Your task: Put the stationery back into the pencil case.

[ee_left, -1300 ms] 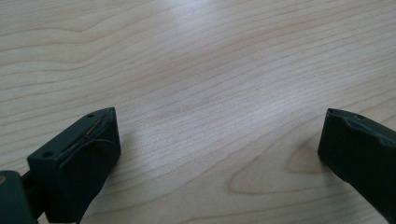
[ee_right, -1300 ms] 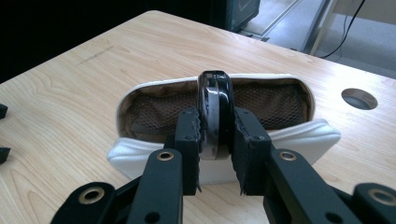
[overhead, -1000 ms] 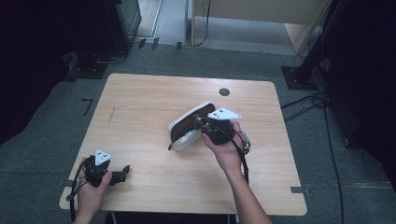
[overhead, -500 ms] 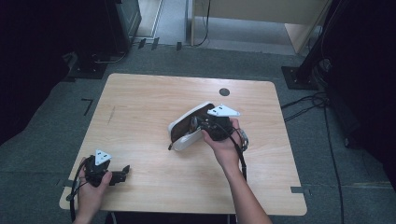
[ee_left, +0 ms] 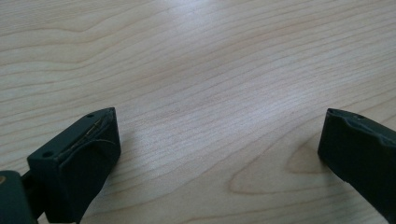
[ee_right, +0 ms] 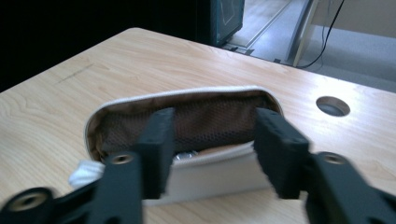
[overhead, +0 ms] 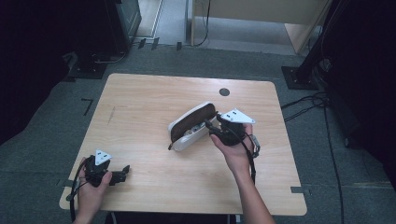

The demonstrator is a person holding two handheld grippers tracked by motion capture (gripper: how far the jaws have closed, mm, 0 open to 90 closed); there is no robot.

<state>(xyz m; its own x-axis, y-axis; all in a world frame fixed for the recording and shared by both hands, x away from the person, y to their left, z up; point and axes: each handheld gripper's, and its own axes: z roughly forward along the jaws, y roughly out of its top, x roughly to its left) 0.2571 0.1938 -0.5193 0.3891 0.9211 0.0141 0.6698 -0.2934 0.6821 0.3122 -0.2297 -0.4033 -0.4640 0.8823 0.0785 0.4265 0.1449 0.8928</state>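
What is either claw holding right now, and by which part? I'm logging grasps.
Nothing is held. The right claw has just been opening at the mouth of the open pouch, its pads apart. The left claw stands open over bare table.

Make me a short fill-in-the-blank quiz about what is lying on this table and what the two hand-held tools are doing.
1. The white pouch lies on the wooden table with its mouth ____.
2. Its lining is ____ in colour.
3. The left gripper has ____ between its jaws.
4. The right gripper points its jaws at the ____.

Missing words: open; brown; nothing; pouch
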